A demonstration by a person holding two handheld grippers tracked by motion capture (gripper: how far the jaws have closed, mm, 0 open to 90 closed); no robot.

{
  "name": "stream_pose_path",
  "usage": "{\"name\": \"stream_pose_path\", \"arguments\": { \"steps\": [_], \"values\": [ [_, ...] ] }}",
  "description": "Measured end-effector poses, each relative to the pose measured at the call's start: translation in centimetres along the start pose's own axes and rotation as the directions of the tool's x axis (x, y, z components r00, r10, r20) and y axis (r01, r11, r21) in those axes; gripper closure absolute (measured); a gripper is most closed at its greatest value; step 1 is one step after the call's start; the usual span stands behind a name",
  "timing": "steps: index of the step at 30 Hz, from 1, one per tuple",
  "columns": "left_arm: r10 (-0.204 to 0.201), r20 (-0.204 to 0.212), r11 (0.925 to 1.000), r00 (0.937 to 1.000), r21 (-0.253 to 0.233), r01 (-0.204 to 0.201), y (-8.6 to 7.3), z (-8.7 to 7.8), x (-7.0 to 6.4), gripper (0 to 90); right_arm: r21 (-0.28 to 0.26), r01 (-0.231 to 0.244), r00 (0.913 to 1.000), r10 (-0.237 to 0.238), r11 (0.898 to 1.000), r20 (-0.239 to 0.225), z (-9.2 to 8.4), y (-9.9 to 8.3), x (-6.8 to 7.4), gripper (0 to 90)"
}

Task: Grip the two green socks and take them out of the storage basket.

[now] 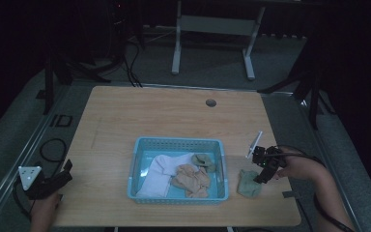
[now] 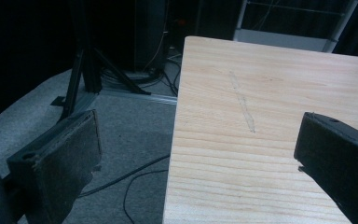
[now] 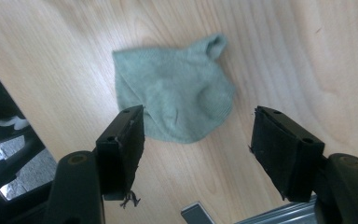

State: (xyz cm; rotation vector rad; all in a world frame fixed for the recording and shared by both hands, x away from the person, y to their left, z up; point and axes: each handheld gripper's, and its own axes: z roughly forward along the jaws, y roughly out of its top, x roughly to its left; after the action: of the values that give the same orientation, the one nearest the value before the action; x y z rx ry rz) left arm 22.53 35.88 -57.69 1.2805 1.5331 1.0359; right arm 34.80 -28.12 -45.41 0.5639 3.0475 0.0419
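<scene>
A pale green sock (image 1: pixel 248 183) (image 3: pixel 177 98) lies flat on the wooden table (image 1: pixel 164 116), just right of the blue basket (image 1: pixel 178 141). My right gripper (image 1: pixel 262 176) (image 3: pixel 196 114) hovers over that sock with its jaws spread apart and nothing pressed between them. In the basket lie a white sock (image 1: pixel 157 174), a peach sock (image 1: pixel 192 180) and a second green sock (image 1: pixel 204 162). My left gripper (image 1: pixel 65 173) (image 2: pixel 200 121) rests at the table's front left corner, open, with bare wood and floor between its jaws.
A small round hole (image 1: pixel 210 102) sits near the table's far edge. Cables (image 2: pixel 135 175) run over the grey floor left of the table. A metal desk frame (image 1: pixel 212 29) stands behind the table, and dark stands flank both sides.
</scene>
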Motion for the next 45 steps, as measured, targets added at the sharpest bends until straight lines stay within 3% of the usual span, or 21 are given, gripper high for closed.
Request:
{"name": "stream_pose_path", "arguments": {
  "steps": [5, 7, 19, 38, 45],
  "values": [
    [-0.002, 0.002, 1.0000, 1.0000, 0.000, 0.002, 0.0, 0.0, 0.0, 0.7, -0.009, 0.041, 0.9991, -0.041, 0.999, 0.011, -1.1, 1.3, 0.4, 35.8],
    [-0.001, 0.001, 1.0000, 1.0000, -0.001, 0.001, 0.0, 0.0, 0.0, 0.7, -0.002, 0.075, 0.9970, -0.075, 0.997, 0.019, -1.8, 2.6, 0.8, 36.9],
    [-0.003, 0.002, 1.0000, 1.0000, -0.002, 0.003, 0.0, 0.0, 0.0, 0.7, 0.007, 0.181, 0.9825, -0.182, 0.983, 0.040, -3.4, 7.5, 2.4, 36.9],
    [-0.004, 0.005, 1.0000, 1.0000, -0.004, 0.004, 0.0, 0.0, 0.1, 0.7, 0.009, 0.315, 0.9489, -0.315, 0.949, 0.022, -2.5, 14.3, 4.6, 36.9],
    [-0.004, 0.006, 1.0000, 1.0000, -0.004, 0.004, 0.0, 0.0, 0.1, 0.7, 0.027, 0.316, 0.9487, -0.316, 0.948, 0.005, -1.4, 15.5, 4.2, 36.9]
  ]
}}
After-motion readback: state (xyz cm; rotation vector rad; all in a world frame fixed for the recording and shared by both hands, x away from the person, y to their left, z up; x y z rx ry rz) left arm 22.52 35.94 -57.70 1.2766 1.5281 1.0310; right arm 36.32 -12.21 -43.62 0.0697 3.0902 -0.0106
